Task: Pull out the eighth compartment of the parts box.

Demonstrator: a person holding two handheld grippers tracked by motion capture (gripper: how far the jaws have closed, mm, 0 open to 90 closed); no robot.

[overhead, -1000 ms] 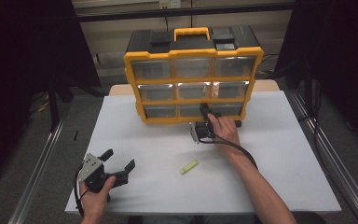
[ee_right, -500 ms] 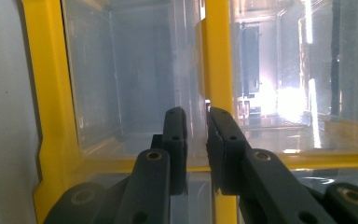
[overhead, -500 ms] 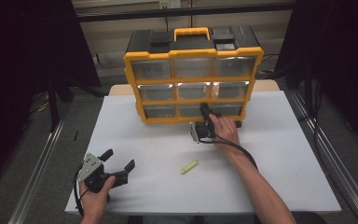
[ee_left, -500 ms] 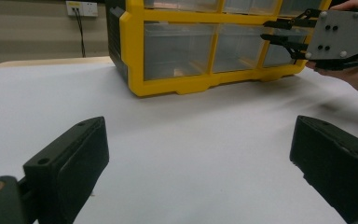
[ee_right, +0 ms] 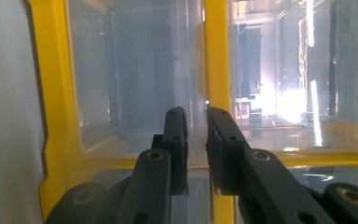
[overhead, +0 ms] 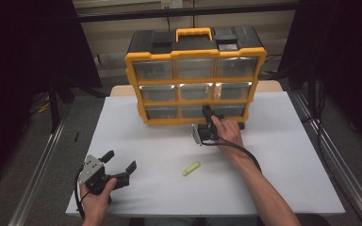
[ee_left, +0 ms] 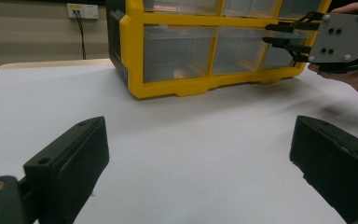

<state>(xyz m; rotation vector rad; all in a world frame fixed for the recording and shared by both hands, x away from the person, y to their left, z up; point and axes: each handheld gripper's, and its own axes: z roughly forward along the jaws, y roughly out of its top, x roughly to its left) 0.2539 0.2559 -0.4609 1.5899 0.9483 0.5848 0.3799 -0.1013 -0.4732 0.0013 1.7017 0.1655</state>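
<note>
A yellow-framed organizer (overhead: 195, 81) with clear drawers and a black top stands at the back of the white table (overhead: 287, 155). My right gripper (overhead: 206, 113) is rolled on its side against the middle drawer (overhead: 193, 112) of the bottom row, near that drawer's right end. In the right gripper view its jaws (ee_right: 206, 121) stand almost together at the drawer's top edge, below the yellow rail (ee_right: 216, 56), pinching the thin clear lip. My left gripper (overhead: 119, 160) rests open near the front left corner with nothing between its fingers (ee_left: 74, 154). The right gripper (ee_left: 284, 36) also shows far off.
A small yellow-green piece (overhead: 191, 168) lies on the table between the two hands. Metal rails (overhead: 42, 155) run along both sides of the table, and dark curtains (overhead: 23, 70) hang beyond. A cable (overhead: 245, 153) trails from the right gripper over the forearm.
</note>
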